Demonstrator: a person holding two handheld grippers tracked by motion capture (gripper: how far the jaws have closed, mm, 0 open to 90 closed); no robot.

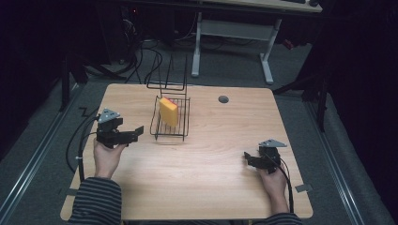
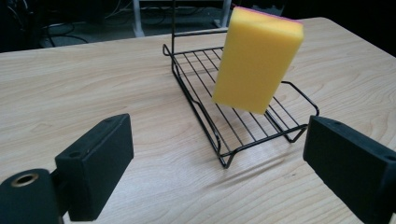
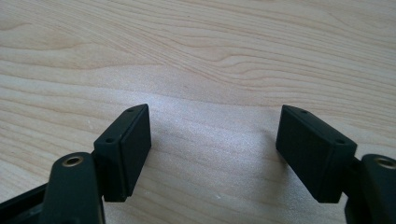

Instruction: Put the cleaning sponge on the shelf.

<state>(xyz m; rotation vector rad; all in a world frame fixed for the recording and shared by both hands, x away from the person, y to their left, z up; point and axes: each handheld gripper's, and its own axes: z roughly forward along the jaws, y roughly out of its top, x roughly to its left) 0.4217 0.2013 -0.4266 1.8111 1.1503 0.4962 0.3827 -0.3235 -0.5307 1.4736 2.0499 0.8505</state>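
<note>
Sponge (image 1: 168, 111): yellow block with a thin pink face on its far side, stood on end in the black wire rack (image 1: 180, 131) near the middle of the tabletop (image 1: 202, 178), slightly toward the far-left. It leaned back, upper edge tilted toward the rack's tall far frame; whether it actually touched that frame could not be told. The rack's low rim probably kept its bottom edge from sliding out, which would explain why it stayed upright unheld.

Left gripper (image 1: 139, 131) was held level just left of the rack, pointing at it. In the left gripper view the sponge (image 2: 256, 60) and rack (image 2: 219, 140) sat beyond and between the jaws, both apart from the pads. Jaws stood apart, nothing between them. Judgement: the aim suits either a reach for the sponge or a withdrawal after setting it down; the pictures do not settle which.

Right gripper (image 1: 248, 158) rested low at the near-right of the tabletop, well apart from the rack. Its own view showed bare wood grain between jaws spread wide and empty. Judgement: parked out of the way, leaving the left hand to work alone.
</note>
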